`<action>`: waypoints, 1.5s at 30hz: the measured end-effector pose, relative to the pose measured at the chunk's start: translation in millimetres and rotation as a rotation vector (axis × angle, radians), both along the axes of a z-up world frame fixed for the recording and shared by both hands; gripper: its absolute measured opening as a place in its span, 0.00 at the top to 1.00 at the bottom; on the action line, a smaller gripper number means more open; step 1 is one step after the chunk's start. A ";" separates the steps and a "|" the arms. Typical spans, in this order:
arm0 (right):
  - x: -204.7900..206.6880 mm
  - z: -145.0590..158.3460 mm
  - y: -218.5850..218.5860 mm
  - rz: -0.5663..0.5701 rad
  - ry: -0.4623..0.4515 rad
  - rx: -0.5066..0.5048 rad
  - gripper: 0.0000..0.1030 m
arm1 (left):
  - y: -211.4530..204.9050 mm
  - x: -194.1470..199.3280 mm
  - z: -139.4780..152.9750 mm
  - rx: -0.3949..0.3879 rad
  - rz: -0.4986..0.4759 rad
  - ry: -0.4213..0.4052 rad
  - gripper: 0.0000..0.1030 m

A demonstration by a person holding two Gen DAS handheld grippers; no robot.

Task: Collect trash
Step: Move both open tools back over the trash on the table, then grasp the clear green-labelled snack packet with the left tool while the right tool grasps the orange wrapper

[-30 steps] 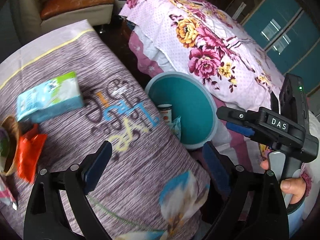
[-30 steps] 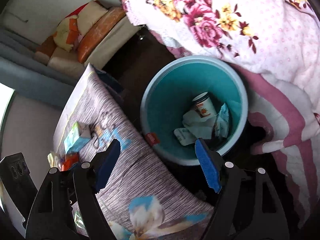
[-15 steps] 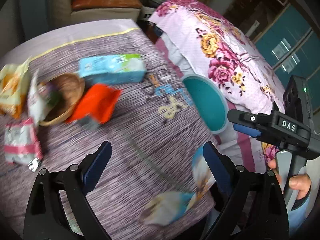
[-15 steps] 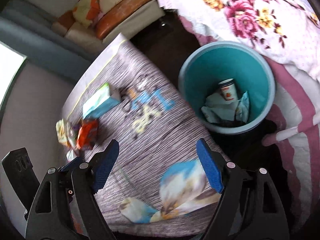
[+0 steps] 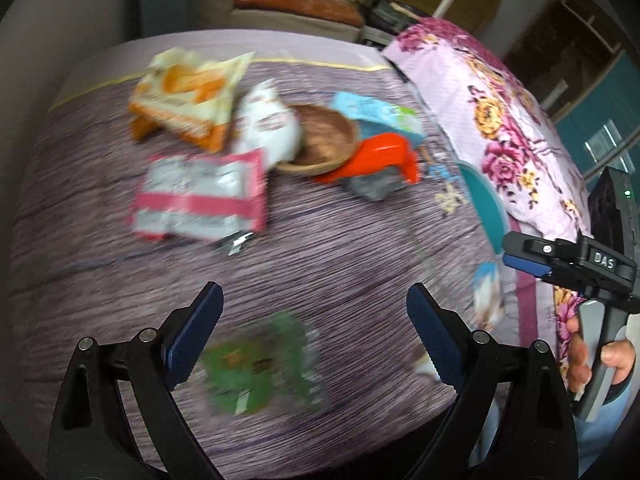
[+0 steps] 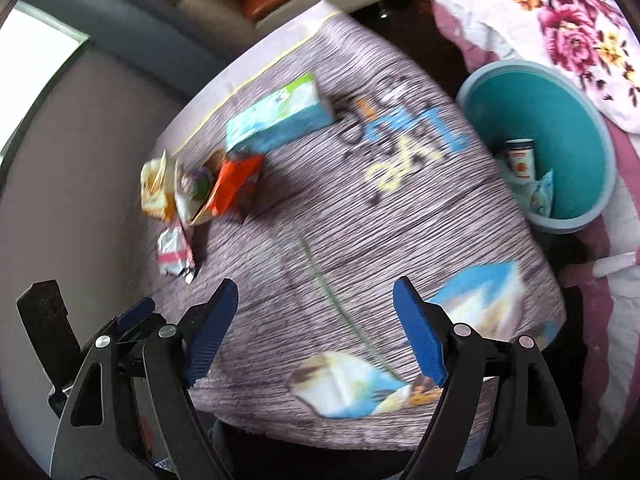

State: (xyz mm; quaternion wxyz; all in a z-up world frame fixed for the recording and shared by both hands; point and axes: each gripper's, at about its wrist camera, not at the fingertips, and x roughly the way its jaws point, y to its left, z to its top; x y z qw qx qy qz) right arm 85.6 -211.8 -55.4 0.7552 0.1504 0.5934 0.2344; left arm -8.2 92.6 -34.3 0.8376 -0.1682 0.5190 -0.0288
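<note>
Purple striped cloth covers the table (image 5: 340,248), where both jaws hang wide and empty, so the near green wrapper (image 5: 260,368) or farther pink packet (image 5: 200,200) may slip aside before reaching the teal bin (image 6: 560,120).

Both wrist cameras look steeply down over the tabletop (image 5: 320,248); the left sits nearer its snack wrappers, the right takes in the teal bin (image 6: 560,120) beside it. Both show the orange packet (image 5: 376,156).

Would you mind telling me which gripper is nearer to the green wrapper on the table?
Left. The left gripper hangs open just above the green wrapper; the right gripper sits off beside the table's edge, toward the bed.
</note>
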 end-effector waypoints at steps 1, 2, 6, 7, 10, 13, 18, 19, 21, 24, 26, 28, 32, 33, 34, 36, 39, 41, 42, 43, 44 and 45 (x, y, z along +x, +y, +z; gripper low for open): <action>-3.0 -0.2 6.1 0.015 0.003 -0.005 0.26 | 8.5 -6.6 -3.3 -0.002 0.013 0.009 0.10; -5.9 -0.7 12.2 0.030 0.006 -0.008 0.26 | 12.8 -10.1 -5.3 -0.004 0.022 0.015 0.10; -12.9 -3.3 27.6 0.067 0.012 -0.017 0.26 | 29.9 -26.8 -18.1 -0.016 0.051 0.047 0.10; -14.4 -4.1 31.4 0.074 0.014 -0.020 0.26 | 33.0 -30.2 -21.7 -0.018 0.056 0.055 0.10; -18.4 -6.8 41.4 0.096 0.022 -0.024 0.26 | 35.5 -37.1 -32.3 -0.032 0.068 0.075 0.10; -22.8 -8.0 49.2 0.114 0.026 -0.028 0.26 | 32.8 -40.2 -43.0 -0.030 0.067 0.089 0.10; -27.1 -10.1 55.1 0.132 0.029 -0.035 0.26 | 20.3 -41.7 -57.1 -0.004 0.039 0.105 0.07; -27.5 -10.8 56.4 0.133 0.030 -0.036 0.26 | 17.3 -41.6 -57.4 0.012 0.033 0.101 0.07; -28.3 -12.3 57.7 0.133 0.030 -0.037 0.26 | 15.2 -42.3 -58.2 0.026 0.040 0.084 0.08; -27.1 -16.1 58.5 0.132 0.039 -0.035 0.26 | 12.4 -43.4 -56.6 0.039 0.045 0.051 0.28; -25.5 -18.0 57.6 0.131 0.042 -0.037 0.26 | 9.7 -44.0 -52.0 0.062 0.039 0.026 0.31; -22.8 -19.5 56.8 0.127 0.046 -0.036 0.26 | 9.3 -43.6 -45.6 0.065 0.041 0.002 0.38; -13.5 -18.2 56.0 0.117 0.037 -0.034 0.26 | 15.1 -35.6 -36.7 0.051 0.063 -0.019 0.42; -9.9 -16.2 56.5 0.114 0.030 -0.034 0.26 | 17.0 -33.8 -35.0 0.046 0.069 -0.022 0.42; -5.6 -13.8 57.0 0.109 0.021 -0.032 0.26 | 19.9 -32.2 -33.6 0.039 0.075 -0.027 0.42; 1.4 -10.6 57.7 0.104 0.007 -0.028 0.26 | 22.7 -29.2 -30.9 0.029 0.080 -0.034 0.42; 15.5 -5.1 60.6 0.089 -0.014 -0.018 0.26 | 27.2 -23.3 -28.7 0.006 0.093 -0.035 0.42; 29.6 -2.6 65.9 0.072 -0.018 0.001 0.26 | 31.0 -17.6 -24.1 0.000 0.103 -0.045 0.42; 32.5 -2.2 67.6 0.070 -0.019 0.006 0.26 | 33.2 -16.1 -21.9 -0.004 0.108 -0.050 0.42; 38.4 -2.3 72.0 0.068 -0.023 0.015 0.26 | 36.6 -13.0 -18.8 -0.009 0.115 -0.057 0.42; 42.2 -2.4 75.7 0.068 -0.025 0.019 0.26 | 38.8 -11.5 -17.0 -0.011 0.120 -0.060 0.42; 47.2 -2.9 80.7 0.072 -0.029 0.024 0.26 | 41.0 -9.8 -15.3 -0.012 0.126 -0.064 0.42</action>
